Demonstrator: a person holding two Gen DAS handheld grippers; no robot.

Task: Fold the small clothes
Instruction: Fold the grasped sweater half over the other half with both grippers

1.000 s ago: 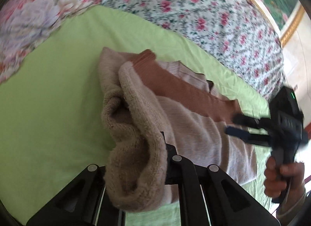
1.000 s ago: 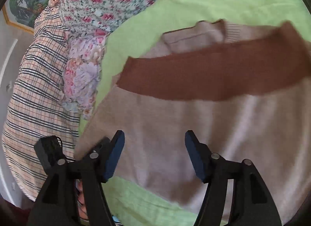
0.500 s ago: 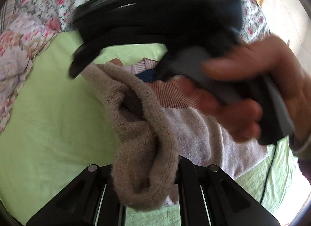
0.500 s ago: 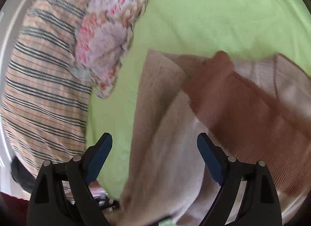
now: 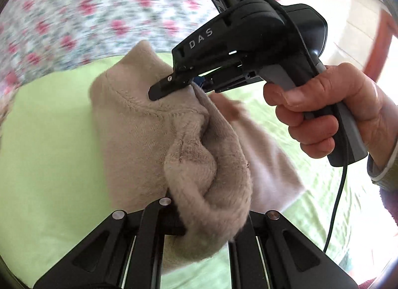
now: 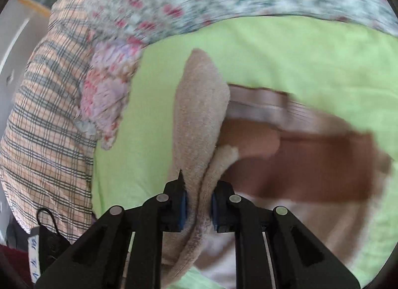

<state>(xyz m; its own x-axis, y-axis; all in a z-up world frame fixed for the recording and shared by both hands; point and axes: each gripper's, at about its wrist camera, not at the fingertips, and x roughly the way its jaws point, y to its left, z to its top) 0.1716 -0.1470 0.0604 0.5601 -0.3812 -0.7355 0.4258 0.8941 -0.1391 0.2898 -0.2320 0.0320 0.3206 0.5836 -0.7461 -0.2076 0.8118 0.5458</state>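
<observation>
A small beige knit sweater (image 5: 139, 124) with a brown band (image 6: 311, 172) lies partly lifted over a lime-green sheet (image 5: 49, 164). My left gripper (image 5: 206, 216) is shut on a bunched beige fold of it at the bottom of the left wrist view. My right gripper (image 6: 197, 204) is shut on another beige edge of the sweater (image 6: 199, 124). In the left wrist view the right gripper (image 5: 174, 85) pinches the cloth farther along the same edge, with the hand behind it.
A floral quilt (image 5: 99, 15) borders the sheet at the back. A plaid cloth (image 6: 44, 120) and a pink floral cloth (image 6: 107, 100) lie at the left in the right wrist view. The right gripper's black cable (image 5: 335, 204) hangs down.
My right gripper, open before, has closed on the sweater's beige edge. It now sits higher and farther right in the left wrist view. My left gripper still holds its fold.
</observation>
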